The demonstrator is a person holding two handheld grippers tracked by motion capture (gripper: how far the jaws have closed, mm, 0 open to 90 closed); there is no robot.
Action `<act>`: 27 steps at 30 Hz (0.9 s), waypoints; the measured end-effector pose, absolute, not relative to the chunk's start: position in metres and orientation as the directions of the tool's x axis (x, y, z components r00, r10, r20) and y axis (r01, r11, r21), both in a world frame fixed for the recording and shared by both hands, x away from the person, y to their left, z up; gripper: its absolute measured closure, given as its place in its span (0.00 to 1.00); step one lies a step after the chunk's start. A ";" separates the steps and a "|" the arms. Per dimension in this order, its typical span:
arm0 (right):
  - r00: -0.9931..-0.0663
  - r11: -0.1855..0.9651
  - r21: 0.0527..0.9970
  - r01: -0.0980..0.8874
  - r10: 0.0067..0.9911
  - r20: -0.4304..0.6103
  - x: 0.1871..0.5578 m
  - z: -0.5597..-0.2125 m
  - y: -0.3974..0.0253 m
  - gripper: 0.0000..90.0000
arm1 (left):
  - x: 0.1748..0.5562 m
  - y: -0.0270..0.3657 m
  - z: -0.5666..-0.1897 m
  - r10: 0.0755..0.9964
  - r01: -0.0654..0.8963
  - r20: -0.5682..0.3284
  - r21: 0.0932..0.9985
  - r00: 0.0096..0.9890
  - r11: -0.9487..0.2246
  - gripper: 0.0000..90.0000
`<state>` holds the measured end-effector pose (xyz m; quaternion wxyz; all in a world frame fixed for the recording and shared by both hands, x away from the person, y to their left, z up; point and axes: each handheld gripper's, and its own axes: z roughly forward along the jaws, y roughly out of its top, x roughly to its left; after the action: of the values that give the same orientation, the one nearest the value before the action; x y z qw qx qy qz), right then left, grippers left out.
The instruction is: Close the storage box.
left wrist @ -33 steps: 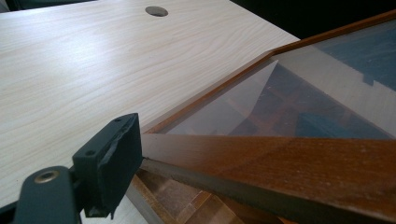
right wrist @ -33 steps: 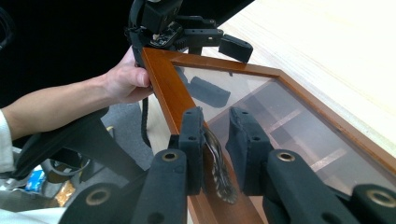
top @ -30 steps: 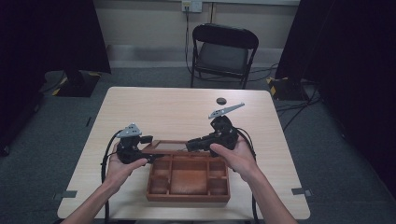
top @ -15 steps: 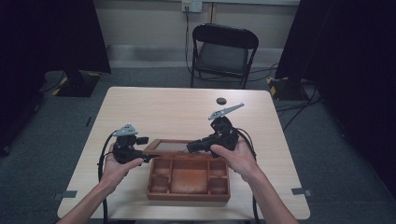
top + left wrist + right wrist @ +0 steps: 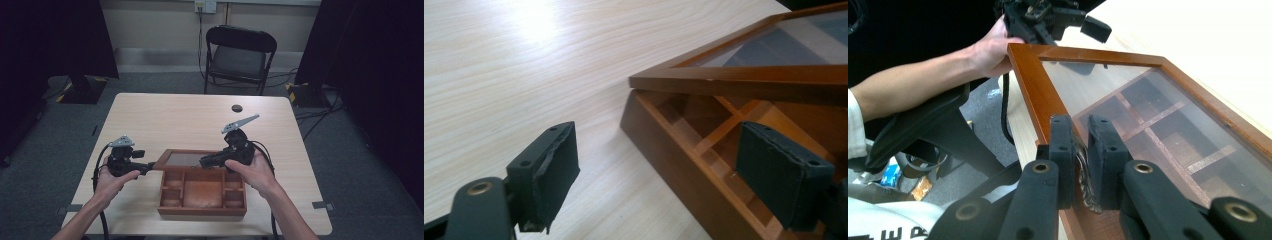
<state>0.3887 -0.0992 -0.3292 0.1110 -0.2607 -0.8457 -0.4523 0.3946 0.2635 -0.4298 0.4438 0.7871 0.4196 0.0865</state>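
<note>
The wooden box (image 5: 202, 192) sat at the near middle of the table (image 5: 165, 115), its glass-paned lid (image 5: 185, 159) raised and leaning toward the far side. My right gripper (image 5: 206, 161) had its pads pinched narrow on the lid's front frame; in the right gripper view that rail (image 5: 1034, 90) ran straight between the closed pads. A second before, the lid lay lower over the compartments; by this moment it had tilted up and the compartments showed open from above.

My left gripper (image 5: 149, 165) had pulled back a little to the left and hung just beside the box's left wall, jaws spread wide and holding nothing. In the left gripper view the lid's corner (image 5: 644, 82) stood clear above the box wall (image 5: 664, 150), with the gap plain.

Judgement: opening was well along. The lid looked hinged at the far edge, so it needed swinging further back. Risk: the thin rail slipping from the pinch and the lid dropping shut.

A small dark disc (image 5: 236, 108) lay far off, untouched.
</note>
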 end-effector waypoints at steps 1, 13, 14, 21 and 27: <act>-0.839 0.457 0.706 0.542 0.341 0.423 0.388 -0.330 -0.099 0.91 | 0.395 0.265 -0.430 0.739 0.584 -0.237 0.772 0.631 -0.252 0.19; -0.847 0.487 0.693 0.532 0.325 0.421 0.377 -0.342 -0.098 0.91 | 0.403 0.275 -0.440 0.763 0.617 -0.243 0.747 0.599 -0.248 0.20; -0.847 0.487 0.693 0.532 0.325 0.421 0.377 -0.342 -0.098 0.91 | 0.403 0.275 -0.440 0.763 0.617 -0.243 0.747 0.599 -0.248 0.20; -0.859 0.539 0.669 0.512 0.315 0.403 0.366 -0.357 -0.094 0.91 | 0.407 0.280 -0.443 0.776 0.629 -0.248 0.742 0.580 -0.233 0.20; -0.845 0.544 0.647 0.534 0.314 0.433 0.362 -0.371 -0.094 0.91 | 0.406 0.279 -0.442 0.771 0.627 -0.247 0.740 0.587 -0.241 0.20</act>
<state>0.3617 -0.0938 -0.3713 0.1340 -0.2441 -0.8685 -0.4101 0.4064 0.2791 -0.4421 0.4246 0.7832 0.4462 0.0845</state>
